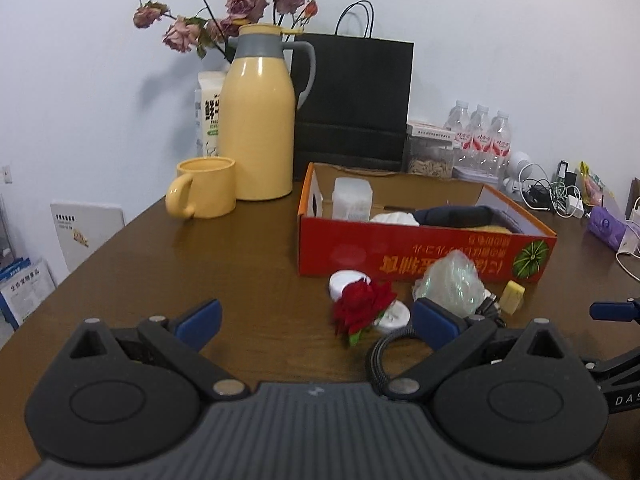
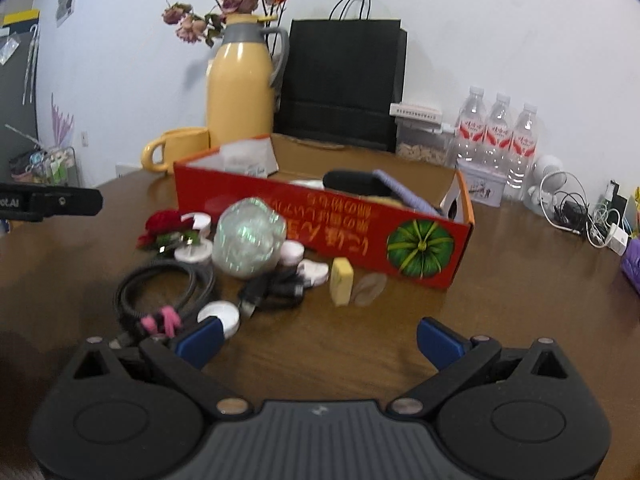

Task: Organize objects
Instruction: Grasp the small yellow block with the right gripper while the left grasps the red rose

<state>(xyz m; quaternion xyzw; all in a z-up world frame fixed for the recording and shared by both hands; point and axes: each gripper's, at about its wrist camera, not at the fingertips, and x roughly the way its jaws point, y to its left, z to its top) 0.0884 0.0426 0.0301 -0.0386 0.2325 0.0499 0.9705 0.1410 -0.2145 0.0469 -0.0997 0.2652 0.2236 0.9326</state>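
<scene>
You get even, soft indoor light; glare streaks the yellow flask [image 1: 256, 120]. Fisheye bends edges. Right view blurs slightly.

The box [image 2: 320, 216] is red with orange lettering and a green striped pumpkin print, on a dark brown worktop [image 1: 200, 264]. A red rose [image 1: 362, 306], yellow block [image 2: 341, 280] and black cable [image 2: 160, 284] lie beside it. Jug [image 1: 258, 120] and mug [image 1: 206, 192] are yellow, the bag [image 1: 352, 92] black.
</scene>
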